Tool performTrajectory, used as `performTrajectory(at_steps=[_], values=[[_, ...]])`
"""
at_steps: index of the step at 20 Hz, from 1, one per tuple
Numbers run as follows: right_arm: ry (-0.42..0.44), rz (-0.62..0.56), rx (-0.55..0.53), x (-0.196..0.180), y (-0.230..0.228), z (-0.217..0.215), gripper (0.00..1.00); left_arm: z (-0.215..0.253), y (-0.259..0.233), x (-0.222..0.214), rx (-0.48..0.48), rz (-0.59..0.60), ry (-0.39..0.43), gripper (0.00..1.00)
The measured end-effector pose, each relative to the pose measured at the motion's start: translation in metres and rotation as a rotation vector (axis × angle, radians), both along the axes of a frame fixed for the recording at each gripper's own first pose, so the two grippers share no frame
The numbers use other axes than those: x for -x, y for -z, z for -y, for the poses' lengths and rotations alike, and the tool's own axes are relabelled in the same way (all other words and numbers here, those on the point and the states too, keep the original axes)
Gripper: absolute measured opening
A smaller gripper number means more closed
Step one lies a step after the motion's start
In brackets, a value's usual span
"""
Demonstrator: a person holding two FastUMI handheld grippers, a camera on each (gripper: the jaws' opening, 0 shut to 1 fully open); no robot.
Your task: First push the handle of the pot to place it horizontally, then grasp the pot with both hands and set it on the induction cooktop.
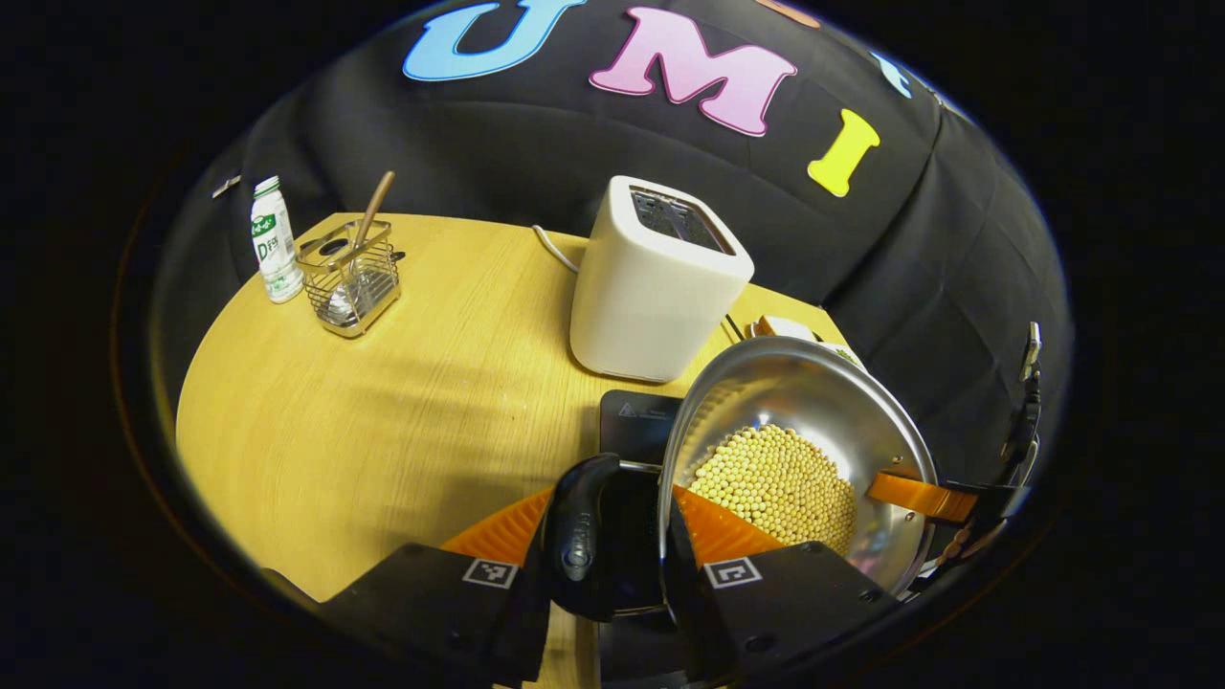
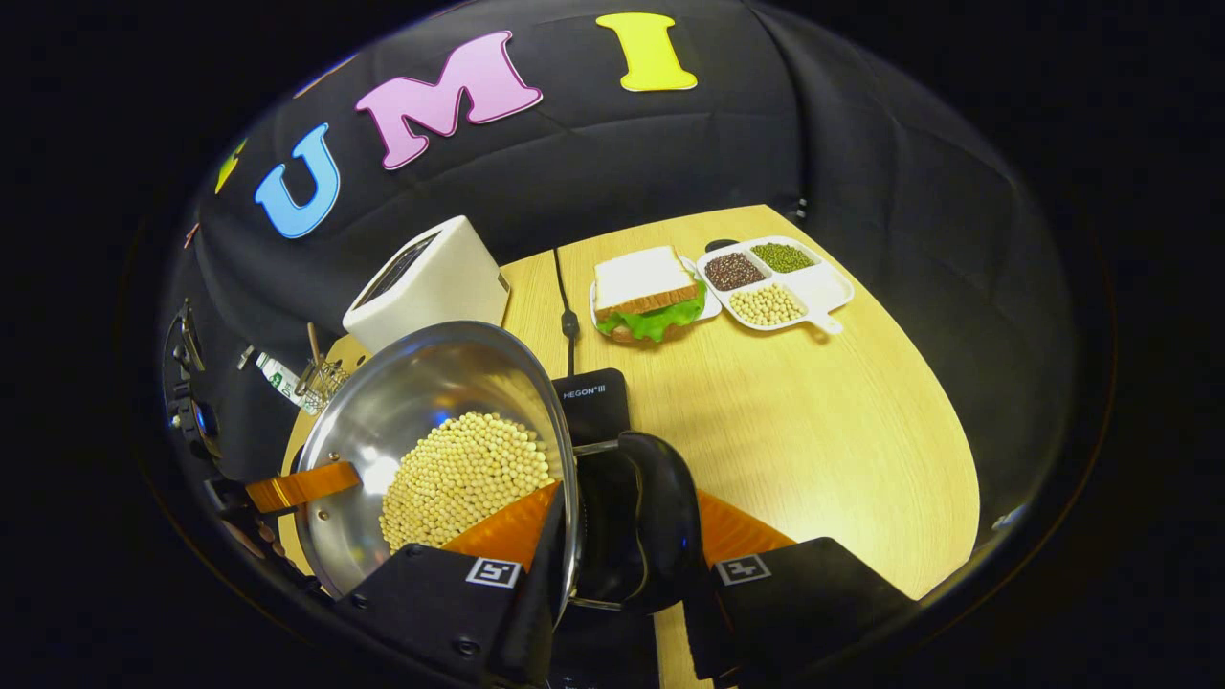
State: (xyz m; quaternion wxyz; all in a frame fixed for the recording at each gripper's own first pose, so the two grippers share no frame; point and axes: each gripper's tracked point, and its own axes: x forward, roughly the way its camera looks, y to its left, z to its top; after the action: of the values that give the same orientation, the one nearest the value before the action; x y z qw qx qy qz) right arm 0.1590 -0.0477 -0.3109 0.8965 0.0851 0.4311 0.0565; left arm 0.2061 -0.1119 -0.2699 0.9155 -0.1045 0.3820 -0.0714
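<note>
Behind the pot (image 1: 799, 450), toaster (image 1: 656, 277) crowds cooktop (image 1: 639, 426).

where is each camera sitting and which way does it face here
Left gripper view: rides on the left gripper, looking forward over the pot's left handle toward the toaster, bottle and wire basket; its own two fingers show at the bottom, with the right gripper farther off.
Right gripper view: rides on the right gripper, looking over the pot's right handle toward the sandwich and divided tray; its own fingers show below.
Shared: pot of beans, toaster, black cooktop, wooden table.
</note>
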Motion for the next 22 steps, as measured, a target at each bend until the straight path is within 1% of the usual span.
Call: performTrajectory(at_steps=[3,5,11,12,15,20,21,22], values=[[0.006,-0.010,-0.002,-0.002,0.007,0.002,0.58,0.001,0.005,-0.002,-0.007,-0.007,-0.001,0.56],[0.017,-0.010,-0.010,-0.003,0.009,0.004,0.58,0.003,0.004,-0.006,-0.020,0.014,0.005,0.56],[0.005,0.007,-0.026,-0.007,0.009,0.002,0.59,0.004,0.007,-0.004,-0.009,0.005,-0.005,0.55],[0.002,0.007,-0.029,-0.006,0.008,0.002,0.59,0.004,0.006,-0.004,-0.006,0.006,-0.008,0.58],[0.003,0.006,-0.035,-0.008,0.008,0.003,0.59,0.004,0.006,-0.003,-0.006,0.000,-0.011,0.58],[0.029,0.008,-0.032,-0.007,0.007,0.006,0.60,0.004,0.007,0.003,-0.001,-0.020,-0.040,0.58],[0.033,0.011,-0.027,-0.005,0.005,0.007,0.57,0.005,0.006,0.006,-0.005,-0.025,-0.041,0.60],[0.034,0.013,-0.029,-0.005,0.003,0.007,0.69,0.006,0.004,0.007,-0.012,-0.026,-0.040,0.61]])
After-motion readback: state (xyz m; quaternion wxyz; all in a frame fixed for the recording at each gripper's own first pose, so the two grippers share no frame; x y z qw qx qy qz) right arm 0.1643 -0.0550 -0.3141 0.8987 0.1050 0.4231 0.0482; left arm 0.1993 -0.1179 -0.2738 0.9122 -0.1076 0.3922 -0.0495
